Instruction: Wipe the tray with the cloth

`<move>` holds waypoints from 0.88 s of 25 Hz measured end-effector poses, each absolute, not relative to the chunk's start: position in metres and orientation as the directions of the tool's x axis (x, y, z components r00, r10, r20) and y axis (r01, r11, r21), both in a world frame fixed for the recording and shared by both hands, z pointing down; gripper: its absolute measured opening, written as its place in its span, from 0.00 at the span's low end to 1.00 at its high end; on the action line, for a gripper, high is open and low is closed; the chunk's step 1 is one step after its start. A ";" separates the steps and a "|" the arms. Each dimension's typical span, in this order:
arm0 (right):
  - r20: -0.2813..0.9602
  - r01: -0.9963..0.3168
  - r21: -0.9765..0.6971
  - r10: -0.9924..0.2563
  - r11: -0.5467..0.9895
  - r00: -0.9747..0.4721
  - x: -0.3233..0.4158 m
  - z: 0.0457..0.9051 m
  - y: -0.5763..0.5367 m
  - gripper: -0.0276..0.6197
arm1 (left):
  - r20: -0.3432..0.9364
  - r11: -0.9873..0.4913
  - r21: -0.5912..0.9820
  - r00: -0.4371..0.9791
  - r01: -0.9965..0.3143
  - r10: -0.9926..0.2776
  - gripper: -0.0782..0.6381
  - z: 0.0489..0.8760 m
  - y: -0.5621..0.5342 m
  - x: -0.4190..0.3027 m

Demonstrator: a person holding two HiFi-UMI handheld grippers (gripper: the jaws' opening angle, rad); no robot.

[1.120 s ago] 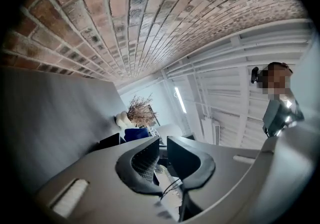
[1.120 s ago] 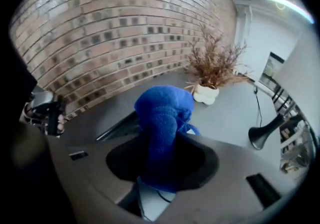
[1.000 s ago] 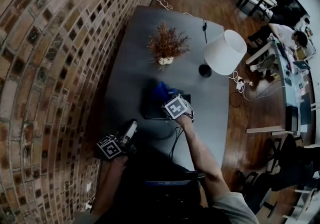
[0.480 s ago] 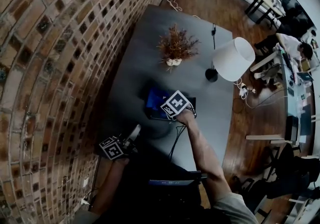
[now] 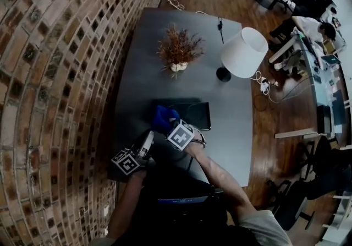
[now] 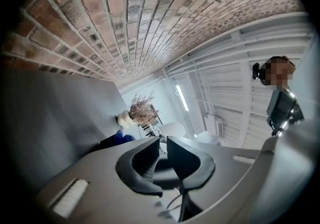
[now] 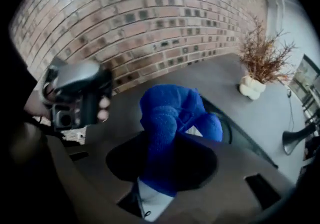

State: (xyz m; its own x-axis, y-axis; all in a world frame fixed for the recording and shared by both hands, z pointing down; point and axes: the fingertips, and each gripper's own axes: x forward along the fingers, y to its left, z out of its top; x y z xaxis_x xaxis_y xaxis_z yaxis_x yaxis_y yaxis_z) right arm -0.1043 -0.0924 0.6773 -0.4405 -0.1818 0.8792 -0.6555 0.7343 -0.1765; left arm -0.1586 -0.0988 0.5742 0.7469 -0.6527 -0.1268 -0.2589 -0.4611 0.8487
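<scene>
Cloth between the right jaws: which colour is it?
The cloth is bright blue, clearest in the right gripper view.

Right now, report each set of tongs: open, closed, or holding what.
Left tongs: nearly closed, empty.
Right tongs: closed on the fuzzy blue cloth.

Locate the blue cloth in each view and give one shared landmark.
Head view: blue cloth below centre, at the tray's left end.
Left gripper view: small blue patch left of centre, beneath the dried plant.
Right gripper view: centre, clamped in the right gripper.
Shared landmark: the dried plant, in all three.
</scene>
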 end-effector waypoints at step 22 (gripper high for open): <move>0.899 -0.853 0.031 -0.387 0.521 -0.204 0.033 0.674 -0.100 0.26 | -0.080 -0.558 0.756 0.798 -0.342 -0.598 0.15 0.591 -0.167 -0.082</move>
